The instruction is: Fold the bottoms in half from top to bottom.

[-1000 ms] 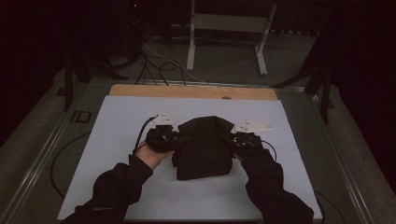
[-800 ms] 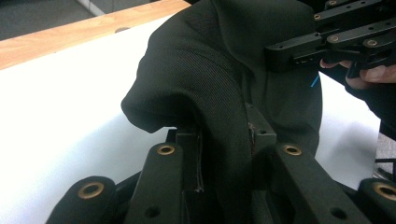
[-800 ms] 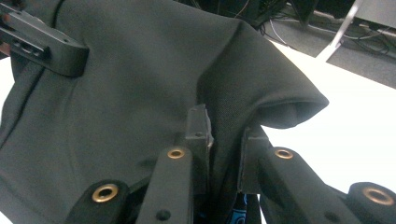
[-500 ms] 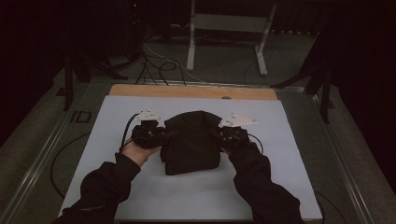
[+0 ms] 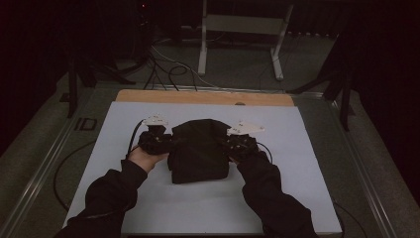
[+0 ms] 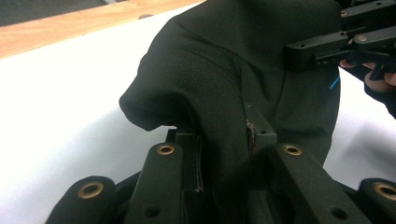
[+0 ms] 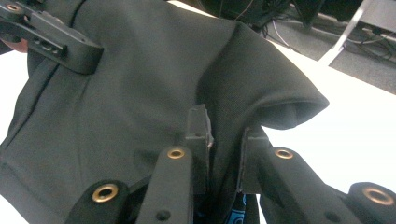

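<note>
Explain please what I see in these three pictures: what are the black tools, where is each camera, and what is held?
A person sits at a table with a white top and holds a hand tool in each hand. Each tool is a gripper with two black jaws. The high view looks down from above: left gripper, right gripper. The other two pictures come from small cameras riding on each gripper, looking along its jaws. On the table lies one dark garment. Both grippers are shut on a fold of it, one at each side.

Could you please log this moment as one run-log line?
left gripper: shut on black fabric garment | right gripper: shut on garment | garment: held between both over white table sheet
</note>
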A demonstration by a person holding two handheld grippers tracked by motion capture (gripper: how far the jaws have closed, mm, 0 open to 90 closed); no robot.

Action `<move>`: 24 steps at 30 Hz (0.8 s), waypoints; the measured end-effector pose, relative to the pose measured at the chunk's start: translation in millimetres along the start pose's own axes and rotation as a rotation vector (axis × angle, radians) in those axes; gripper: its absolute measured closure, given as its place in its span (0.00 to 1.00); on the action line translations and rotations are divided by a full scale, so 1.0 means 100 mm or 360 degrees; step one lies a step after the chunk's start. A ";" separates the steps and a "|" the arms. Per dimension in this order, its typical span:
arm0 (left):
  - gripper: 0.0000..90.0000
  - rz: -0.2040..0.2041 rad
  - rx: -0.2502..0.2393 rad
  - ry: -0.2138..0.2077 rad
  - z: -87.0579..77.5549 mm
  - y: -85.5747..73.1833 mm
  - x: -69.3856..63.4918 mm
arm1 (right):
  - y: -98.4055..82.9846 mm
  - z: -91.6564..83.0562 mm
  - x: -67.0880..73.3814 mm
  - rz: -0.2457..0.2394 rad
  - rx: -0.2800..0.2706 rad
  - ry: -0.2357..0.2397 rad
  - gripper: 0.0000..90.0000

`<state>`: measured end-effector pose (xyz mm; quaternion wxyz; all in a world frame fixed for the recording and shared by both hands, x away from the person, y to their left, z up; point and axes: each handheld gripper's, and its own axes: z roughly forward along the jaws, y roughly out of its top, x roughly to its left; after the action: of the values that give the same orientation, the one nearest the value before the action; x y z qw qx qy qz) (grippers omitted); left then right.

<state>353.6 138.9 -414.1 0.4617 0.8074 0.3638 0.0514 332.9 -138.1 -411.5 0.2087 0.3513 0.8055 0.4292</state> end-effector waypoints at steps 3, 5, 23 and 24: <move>0.81 -0.0011 0.0023 0.0002 0.05 -0.01 0.04 | -0.02 0.05 0.00 0.0014 0.0008 0.0003 0.87; 0.81 -0.0022 0.0039 -0.0005 0.08 -0.02 0.06 | -0.04 0.07 -0.01 0.0012 0.0026 0.0000 0.87; 0.81 -0.0108 0.0134 -0.0004 0.47 -0.13 0.32 | -0.23 0.44 -0.17 0.0068 0.0162 -0.0076 0.87; 0.81 -0.0108 0.0141 0.0001 0.48 -0.13 0.34 | -0.24 0.46 -0.18 0.0072 0.0165 -0.0081 0.87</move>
<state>391.6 130.2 -460.3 0.4270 0.8142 0.3930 0.0198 365.1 -135.6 -456.3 0.2009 0.3906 0.8129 0.3824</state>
